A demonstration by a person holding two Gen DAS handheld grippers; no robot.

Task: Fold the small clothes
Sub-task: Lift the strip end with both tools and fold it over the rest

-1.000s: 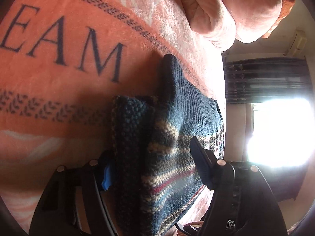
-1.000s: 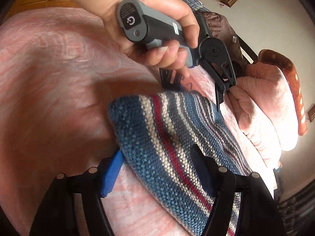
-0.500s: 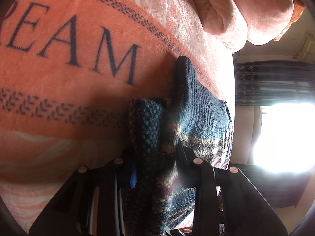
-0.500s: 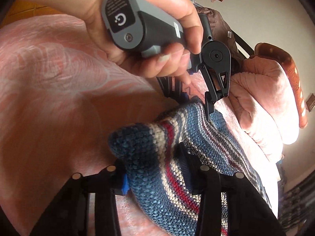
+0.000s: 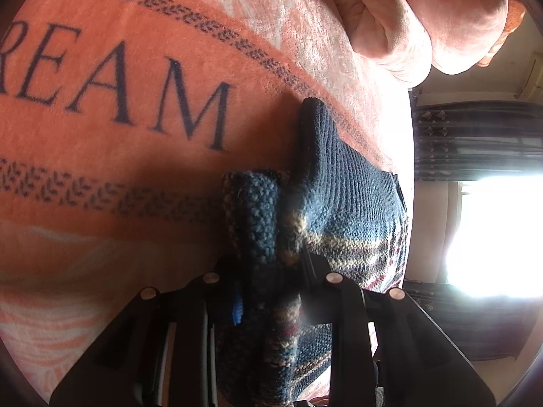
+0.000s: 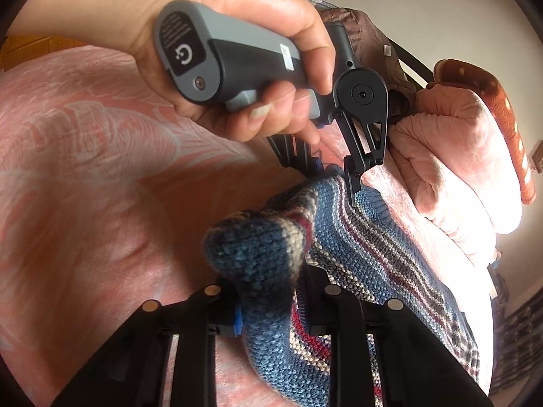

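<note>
A small knitted sweater (image 5: 339,196), dark blue with beige and red stripes, lies on a pink-orange blanket (image 5: 135,176) on a bed. My left gripper (image 5: 268,271) is shut on a bunched corner of the sweater at the bottom of the left wrist view. My right gripper (image 6: 268,291) is shut on another thick fold of the sweater (image 6: 373,247), lifted a little off the blanket (image 6: 101,186). In the right wrist view a hand holds the left gripper (image 6: 339,183), whose fingers pinch the sweater's far edge.
The blanket carries large dark letters (image 5: 135,95) and patterned bands. A pink quilt (image 5: 424,17) is piled at the head of the bed, also seen as a quilt (image 6: 458,169) beside an orange pillow (image 6: 492,108). A bright window (image 5: 492,237) and dark curtain (image 5: 475,139) stand beyond the bed's edge.
Both grippers went from open around the sweater's edge to shut on it. The knit has bunched between the fingers and the held corners have risen slightly.
</note>
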